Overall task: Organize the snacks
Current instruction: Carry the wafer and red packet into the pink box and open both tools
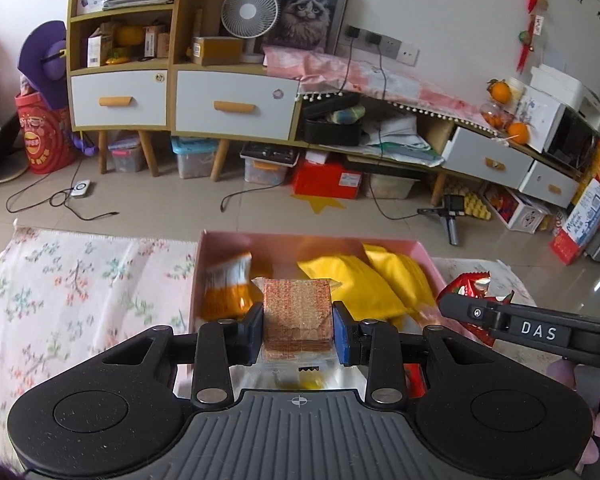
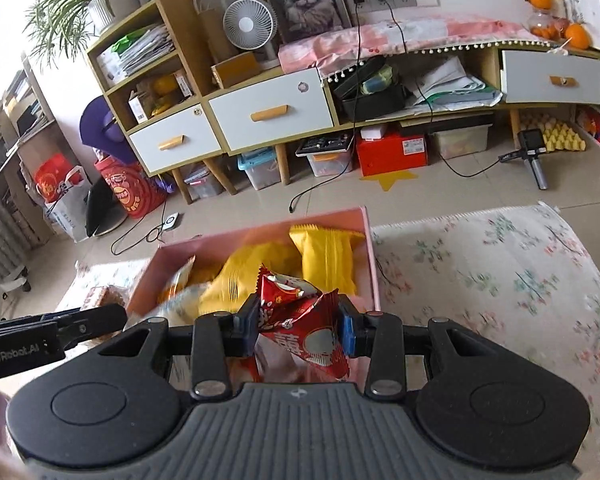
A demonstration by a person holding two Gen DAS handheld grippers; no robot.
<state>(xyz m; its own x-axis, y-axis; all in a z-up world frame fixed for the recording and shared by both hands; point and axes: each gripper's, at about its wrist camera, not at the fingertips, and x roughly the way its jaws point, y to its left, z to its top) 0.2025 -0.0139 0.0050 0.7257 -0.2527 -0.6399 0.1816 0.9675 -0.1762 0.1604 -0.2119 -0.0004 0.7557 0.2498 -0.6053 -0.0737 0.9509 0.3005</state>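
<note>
A pink box sits on a floral cloth and holds yellow snack bags and an orange and white packet. My left gripper is shut on a clear-wrapped wafer block, held above the box's near edge. My right gripper is shut on a crumpled red snack packet, also over the box. The red packet and right gripper arm show at the right of the left wrist view. The wafer block shows at the left of the right wrist view.
The floral cloth spreads to both sides of the box. Beyond lies a tiled floor with cables, a tripod, storage bins and a long cabinet with white drawers.
</note>
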